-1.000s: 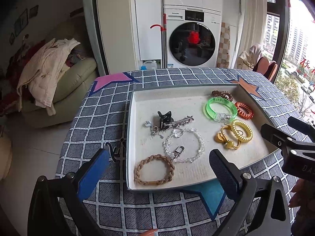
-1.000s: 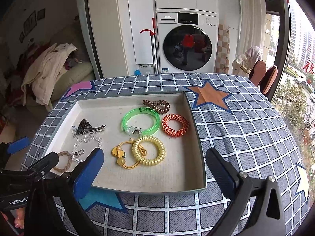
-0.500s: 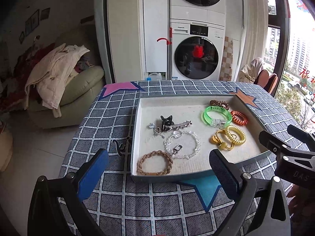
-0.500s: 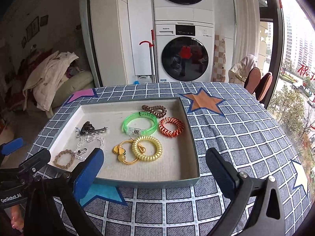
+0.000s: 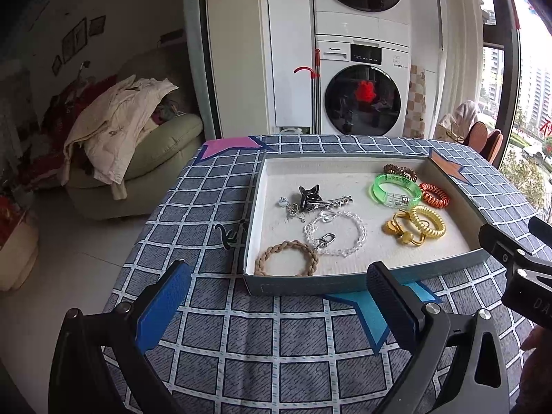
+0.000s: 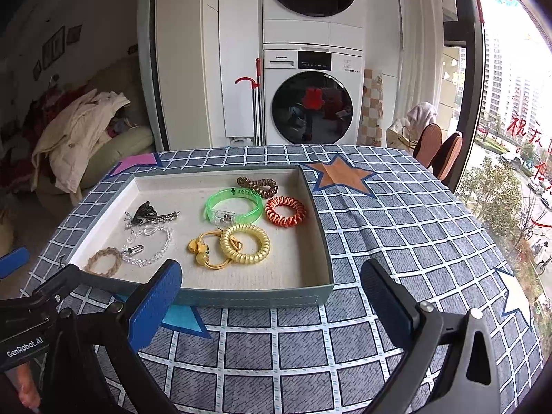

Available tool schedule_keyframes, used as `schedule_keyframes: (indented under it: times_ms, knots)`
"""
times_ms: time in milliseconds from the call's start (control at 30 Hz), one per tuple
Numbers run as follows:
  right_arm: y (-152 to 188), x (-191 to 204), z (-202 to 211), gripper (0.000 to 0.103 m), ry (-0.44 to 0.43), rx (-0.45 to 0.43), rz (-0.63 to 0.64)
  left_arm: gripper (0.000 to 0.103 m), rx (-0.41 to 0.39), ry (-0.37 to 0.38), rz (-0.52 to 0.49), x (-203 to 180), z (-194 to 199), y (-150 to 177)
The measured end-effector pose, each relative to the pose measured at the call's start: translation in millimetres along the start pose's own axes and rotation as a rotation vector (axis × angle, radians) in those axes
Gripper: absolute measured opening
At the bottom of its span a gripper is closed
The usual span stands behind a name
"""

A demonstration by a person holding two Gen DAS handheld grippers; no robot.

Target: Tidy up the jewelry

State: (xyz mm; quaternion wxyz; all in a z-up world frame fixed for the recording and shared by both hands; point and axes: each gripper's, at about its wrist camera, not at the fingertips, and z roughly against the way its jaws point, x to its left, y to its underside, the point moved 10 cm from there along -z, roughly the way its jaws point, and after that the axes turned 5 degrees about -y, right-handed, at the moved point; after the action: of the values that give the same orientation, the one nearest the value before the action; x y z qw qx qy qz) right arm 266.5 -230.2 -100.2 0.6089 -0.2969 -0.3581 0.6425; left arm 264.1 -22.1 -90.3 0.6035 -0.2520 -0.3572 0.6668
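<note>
Left wrist view shows the left gripper (image 5: 276, 296) spread wide and empty above the checked tablecloth (image 5: 214, 214), just short of the tray (image 5: 310, 286) holding the jewelry: a braided band (image 5: 286, 263), a clear bead bracelet (image 5: 334, 233) and a green bangle (image 5: 396, 189). Right gripper (image 6: 272, 293) is likewise spread, holding nothing.

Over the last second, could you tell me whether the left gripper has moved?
Yes. The left gripper has drawn back and up from the tray; the tray's near wall, once between its fingertips, now lies ahead.
</note>
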Motion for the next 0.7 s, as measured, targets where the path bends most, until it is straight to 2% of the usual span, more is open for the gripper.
schedule_keyframes:
  times_ms: [700]
  knots:
    - [-6.0,6.8,6.8,0.103,-0.011,-0.022,0.013,0.103,-0.001,0.004,0.001,-1.4,2.6,-3.3]
